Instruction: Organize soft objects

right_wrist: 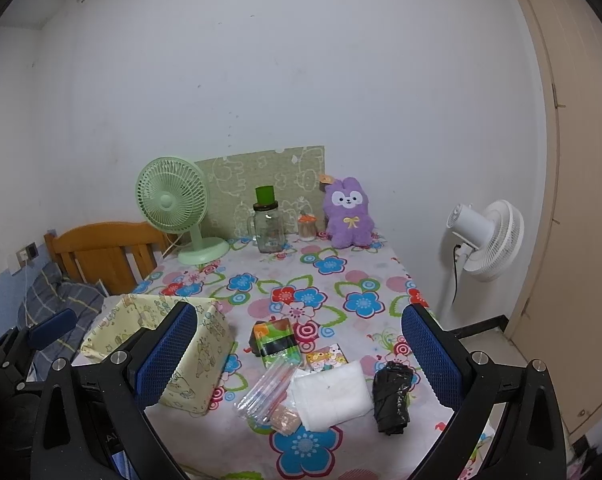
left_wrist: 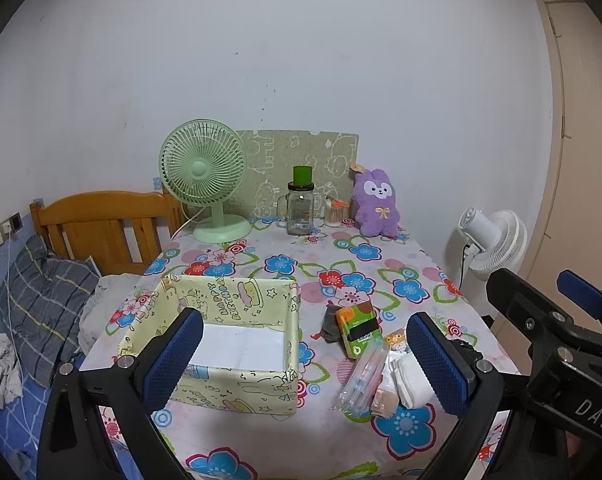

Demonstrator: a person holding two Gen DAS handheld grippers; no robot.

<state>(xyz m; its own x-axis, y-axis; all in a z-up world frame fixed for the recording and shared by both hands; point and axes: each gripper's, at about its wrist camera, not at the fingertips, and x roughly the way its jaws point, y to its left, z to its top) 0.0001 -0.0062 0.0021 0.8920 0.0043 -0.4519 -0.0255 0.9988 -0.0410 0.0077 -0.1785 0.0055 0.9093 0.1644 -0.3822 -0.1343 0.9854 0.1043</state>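
Observation:
A pale yellow fabric box stands open on the flowered table, its inside bare. To its right lies a cluster: a green tissue pack, a clear bag of pens, a folded white cloth, a small cartoon packet, a beige pad and a rolled black bag. A dark grey cloth lies behind the green pack. My left gripper hovers open over the box's right side. My right gripper hangs open above the cluster.
At the table's far edge stand a green desk fan, a glass jar with a green lid, a cotton swab jar and a purple plush rabbit. A bed with a wooden headboard is left, a white fan right.

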